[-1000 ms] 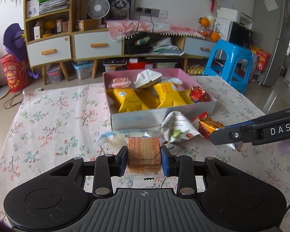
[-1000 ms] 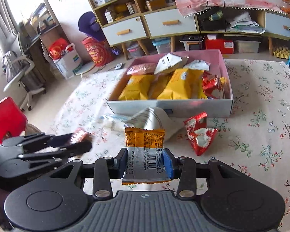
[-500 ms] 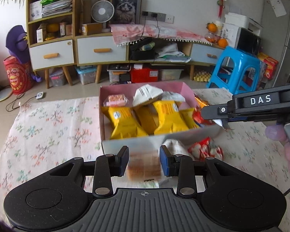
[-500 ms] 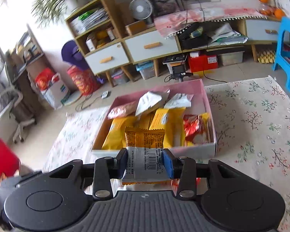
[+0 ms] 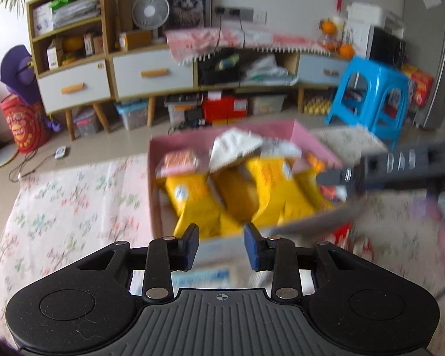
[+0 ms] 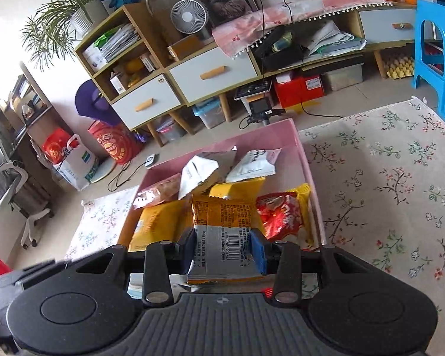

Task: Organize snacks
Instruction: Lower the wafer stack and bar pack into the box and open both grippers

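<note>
A pink box [image 6: 304, 151] on the floral tablecloth holds yellow packets [image 5: 192, 198], white packets [image 6: 198, 172] and a red packet [image 6: 277, 215]. My right gripper [image 6: 224, 244] is shut on an orange snack packet [image 6: 225, 225] with a barcode, held over the box's near edge. In the left wrist view the box [image 5: 308, 136] is blurred, and my right gripper [image 5: 335, 176] reaches over its right side. My left gripper [image 5: 221, 246] is open and empty, above the box's near wall.
The floral tablecloth [image 6: 385, 178] covers the table around the box. Snack packets lie on the cloth beside the box's near wall [image 5: 344, 234]. Beyond the table are wooden drawer cabinets [image 5: 151, 74] and a blue plastic stool [image 5: 370, 95].
My left gripper let go of the brown wafer packet, opened and rose toward the box. My right gripper carried the orange packet from the cloth to over the box.
</note>
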{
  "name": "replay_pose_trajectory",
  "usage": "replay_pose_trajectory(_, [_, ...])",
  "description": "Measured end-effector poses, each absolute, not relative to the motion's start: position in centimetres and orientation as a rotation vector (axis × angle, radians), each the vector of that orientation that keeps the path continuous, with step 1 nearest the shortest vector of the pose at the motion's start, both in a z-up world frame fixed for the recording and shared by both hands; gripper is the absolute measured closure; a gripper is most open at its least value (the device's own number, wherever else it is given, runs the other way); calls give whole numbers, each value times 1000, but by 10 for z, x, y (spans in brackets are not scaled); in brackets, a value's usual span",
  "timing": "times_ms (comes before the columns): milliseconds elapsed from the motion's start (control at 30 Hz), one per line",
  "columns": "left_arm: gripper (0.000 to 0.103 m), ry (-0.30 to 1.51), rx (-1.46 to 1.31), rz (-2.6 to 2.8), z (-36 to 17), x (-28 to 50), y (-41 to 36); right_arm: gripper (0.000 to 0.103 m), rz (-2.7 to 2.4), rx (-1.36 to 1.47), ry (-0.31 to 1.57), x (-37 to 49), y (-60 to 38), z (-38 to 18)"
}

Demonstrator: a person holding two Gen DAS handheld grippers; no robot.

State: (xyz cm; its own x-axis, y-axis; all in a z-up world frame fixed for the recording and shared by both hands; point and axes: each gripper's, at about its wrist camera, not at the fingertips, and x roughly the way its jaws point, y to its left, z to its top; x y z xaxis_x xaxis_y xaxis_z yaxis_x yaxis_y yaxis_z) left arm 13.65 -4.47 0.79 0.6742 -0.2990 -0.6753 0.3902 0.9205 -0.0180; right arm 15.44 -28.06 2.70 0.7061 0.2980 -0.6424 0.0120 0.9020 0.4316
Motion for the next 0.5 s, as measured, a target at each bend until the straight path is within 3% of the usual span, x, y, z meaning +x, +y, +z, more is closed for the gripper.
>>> replay_pose_trajectory(67, [64,786,150,-411,3,129,-40,73,167,448,782,155,-285,26])
replay_pose_trajectory(133, [49,849,165,-433,-1,122,-36,73,170,458,787,154,-287,27])
replay_pose_trajectory(267, [43,933,210,-450,-11,108,-33,73,186,423,801,151,-279,31])
replay_pose_trajectory(500, [44,1040,282,-451,-34,98,-41,73,229,365,781,147,-266,42])
